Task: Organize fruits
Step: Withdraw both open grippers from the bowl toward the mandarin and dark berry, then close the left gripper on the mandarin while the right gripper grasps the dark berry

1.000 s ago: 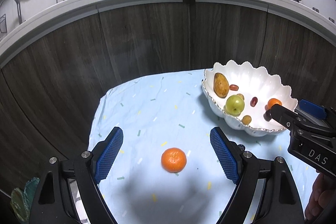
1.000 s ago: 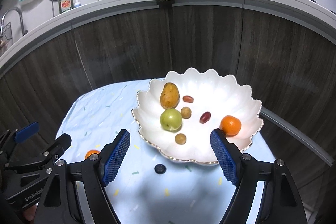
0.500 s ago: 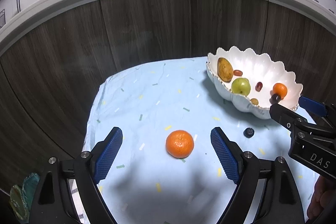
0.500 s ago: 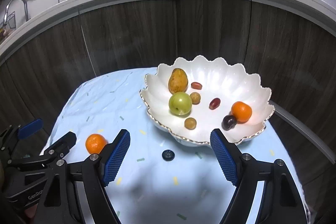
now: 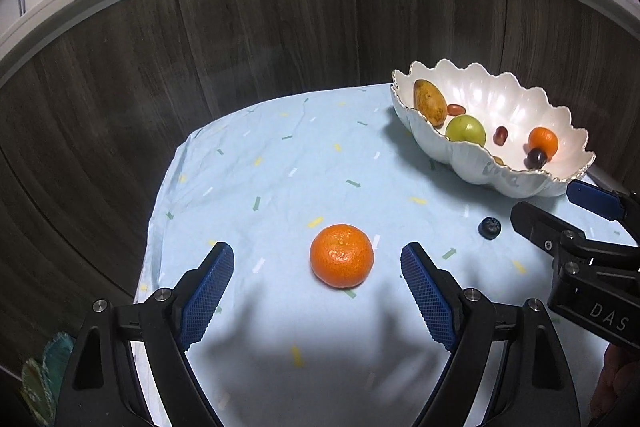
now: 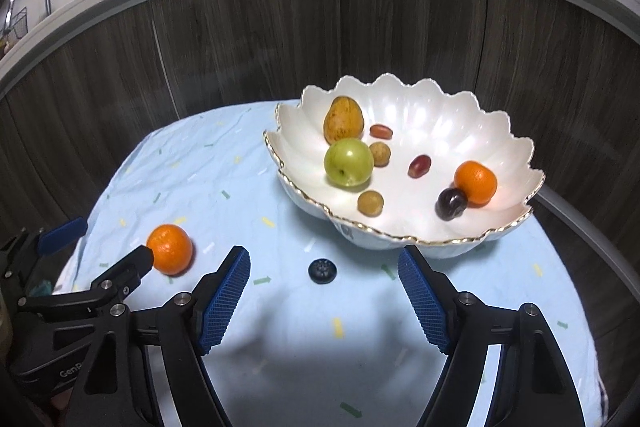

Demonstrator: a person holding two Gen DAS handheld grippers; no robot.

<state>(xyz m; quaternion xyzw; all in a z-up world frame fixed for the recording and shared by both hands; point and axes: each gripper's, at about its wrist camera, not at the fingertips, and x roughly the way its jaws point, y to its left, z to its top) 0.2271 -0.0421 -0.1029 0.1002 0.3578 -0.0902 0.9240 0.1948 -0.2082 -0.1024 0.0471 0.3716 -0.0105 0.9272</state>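
The left gripper (image 5: 316, 279) stood wide open and empty, its pads flanking the tangerine (image 5: 342, 255) on the cloth (image 5: 256, 163) at lower centre of the left view, with clear gaps on both sides. A second before, the tangerine had sat lower in that frame and the bowl (image 5: 472, 171) nearer the middle; now the bowl lay at the upper right, so the left gripper had pulled back a little and swung left while keeping the fruit centred. No squeeze had begun.

The right gripper (image 6: 324, 291) was also wide open and held nothing. A second earlier its view was filled by the bowl, with no dark plum inside. Now the plum (image 6: 451, 203) rested in the bowl (image 6: 400, 227), touching the orange (image 6: 475, 183) at the right of the dish. So that fruit looked freshly delivered, and the right gripper had backed off. The blueberry (image 6: 322, 270) now lay between its pads at lower centre, on the cloth just in front of the bowl.

Two loose fruits seemed to remain: the tangerine for the left, the blueberry for the right. The blueberry is small and round, and likely to roll or slip from broad pads.
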